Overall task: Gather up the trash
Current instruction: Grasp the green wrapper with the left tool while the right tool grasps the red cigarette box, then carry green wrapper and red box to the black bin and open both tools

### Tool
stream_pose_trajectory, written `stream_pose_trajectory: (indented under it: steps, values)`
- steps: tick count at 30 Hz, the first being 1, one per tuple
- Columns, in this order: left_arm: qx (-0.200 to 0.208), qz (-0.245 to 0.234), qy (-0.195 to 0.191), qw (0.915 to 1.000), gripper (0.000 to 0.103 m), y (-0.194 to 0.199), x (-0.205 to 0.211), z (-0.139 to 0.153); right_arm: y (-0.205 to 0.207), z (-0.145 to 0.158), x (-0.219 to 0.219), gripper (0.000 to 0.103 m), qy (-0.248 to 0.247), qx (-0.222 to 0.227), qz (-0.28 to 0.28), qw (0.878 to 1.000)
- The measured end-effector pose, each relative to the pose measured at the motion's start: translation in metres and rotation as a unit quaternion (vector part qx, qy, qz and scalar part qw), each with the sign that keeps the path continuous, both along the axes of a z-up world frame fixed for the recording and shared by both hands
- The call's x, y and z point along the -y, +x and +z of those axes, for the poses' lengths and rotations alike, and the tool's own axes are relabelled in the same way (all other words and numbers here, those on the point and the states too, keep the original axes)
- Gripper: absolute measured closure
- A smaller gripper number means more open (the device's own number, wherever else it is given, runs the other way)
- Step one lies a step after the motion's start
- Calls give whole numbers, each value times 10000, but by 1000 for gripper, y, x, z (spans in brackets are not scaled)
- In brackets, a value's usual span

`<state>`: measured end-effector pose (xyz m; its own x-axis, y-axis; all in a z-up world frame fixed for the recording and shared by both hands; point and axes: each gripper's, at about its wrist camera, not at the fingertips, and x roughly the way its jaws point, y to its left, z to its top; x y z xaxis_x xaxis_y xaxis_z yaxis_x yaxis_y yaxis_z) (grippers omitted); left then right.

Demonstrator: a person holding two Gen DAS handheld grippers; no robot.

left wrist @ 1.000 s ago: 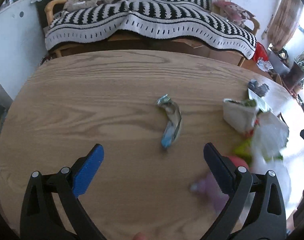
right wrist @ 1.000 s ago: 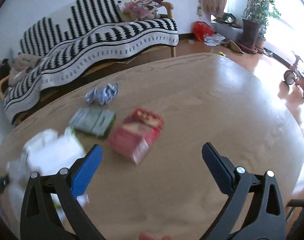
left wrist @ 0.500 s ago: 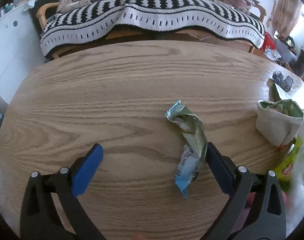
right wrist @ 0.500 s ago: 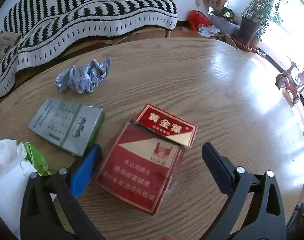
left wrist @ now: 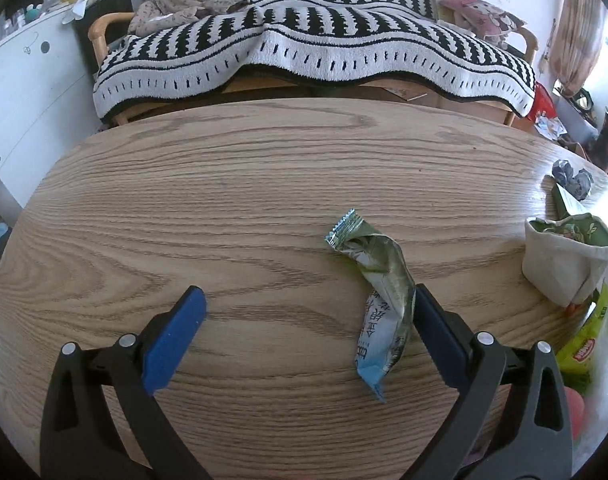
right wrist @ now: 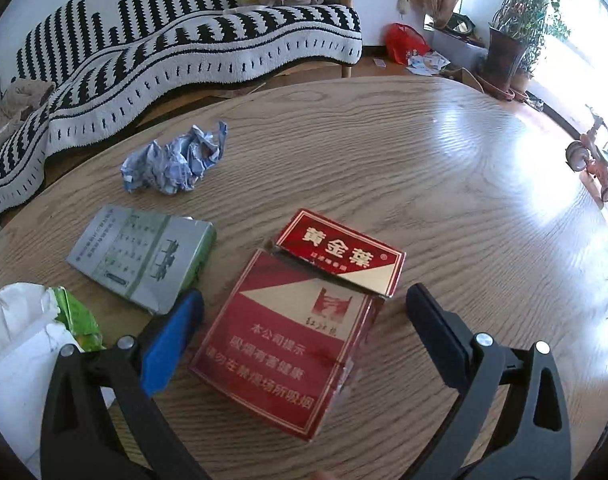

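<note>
On the round wooden table (left wrist: pixel 224 208) lies a twisted green and blue snack wrapper (left wrist: pixel 377 300). My left gripper (left wrist: pixel 304 320) is open over the table, its right finger beside the wrapper's lower half. In the right wrist view an opened red cigarette pack (right wrist: pixel 300 320) lies between the fingers of my open right gripper (right wrist: pixel 304 316). A grey-green flat box (right wrist: pixel 142 258) and a crumpled blue-white wrapper (right wrist: pixel 176 160) lie to its left and behind it.
A small cloth bag (left wrist: pixel 567 264) stands at the right of the left wrist view, with a yellow-green packet (left wrist: pixel 583 340) and white plastic beside it. White plastic and a green packet (right wrist: pixel 32 328) lie at the left of the right wrist view. A striped sofa (left wrist: pixel 311 40) stands behind the table.
Both grippers moved forward and lower over the table. The snack wrapper now sits by the left gripper's right finger. The red pack now sits between the right gripper's fingers.
</note>
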<state>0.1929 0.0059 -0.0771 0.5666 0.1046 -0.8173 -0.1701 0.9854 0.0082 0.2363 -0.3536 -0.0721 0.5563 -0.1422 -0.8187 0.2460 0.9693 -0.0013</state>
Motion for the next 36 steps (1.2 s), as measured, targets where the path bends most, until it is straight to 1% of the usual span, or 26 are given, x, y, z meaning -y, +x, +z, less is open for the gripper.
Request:
stream_pose_trajectory:
  steps: [5,9,10,11,12,13,14,15,16,17,18,19,20,21,24,26,31,36]
  values:
    - [3,-21,-4,10000,6,-1,0,0,-3,1,1,5,-9,-8,143,9999]
    - [8,-301,6,9995,6,-5,6,0,-8,2,2,5,-11,-9,302,9995]
    - [10,-402,4,9992,7,-5,8,0,-7,2,2,5,-4,-9,339,9994]
    - [23,-457,3,9990,12,-6,9,1,-7,1,2,5,5,-9,442,9990]
    - [69,-528,7,9986,20,-8,11,2,-7,1,3,5,9,-8,516,9987]
    - [177,-578,24,9982,53,-10,13,6,-8,1,3,7,14,-4,569,9984]
    - [204,-546,61,9983,95,-11,14,9,-8,2,4,17,19,28,580,9983]
    - [184,-506,22,9985,97,-10,14,9,-9,4,4,18,20,89,590,9982]
    - [167,-488,-161,9985,98,-11,11,10,-11,4,4,22,30,105,616,9980]
    - [117,-495,-297,9983,100,-11,10,11,-13,6,4,30,48,112,683,9976]
    - [102,-495,-393,9979,100,-11,9,13,-15,8,4,34,91,124,724,9973]
    - [136,-480,-430,9978,100,-12,9,16,-18,11,6,38,198,153,734,9970]
    - [204,-459,-390,9980,100,-14,9,21,-20,15,9,41,405,216,713,9964]
    - [260,-453,-385,9979,100,-16,10,25,-22,18,13,42,583,266,669,9957]
    - [310,-431,-460,9975,100,-19,11,33,-24,23,21,45,774,363,566,9947]
    - [311,-456,-355,9978,100,-21,15,34,-27,27,24,46,926,409,537,9934]
    - [344,-507,-320,9976,100,-24,18,38,-32,37,22,47,918,548,556,9927]
    - [498,-521,-348,9968,100,-31,19,52,-37,46,18,48,928,600,606,9920]
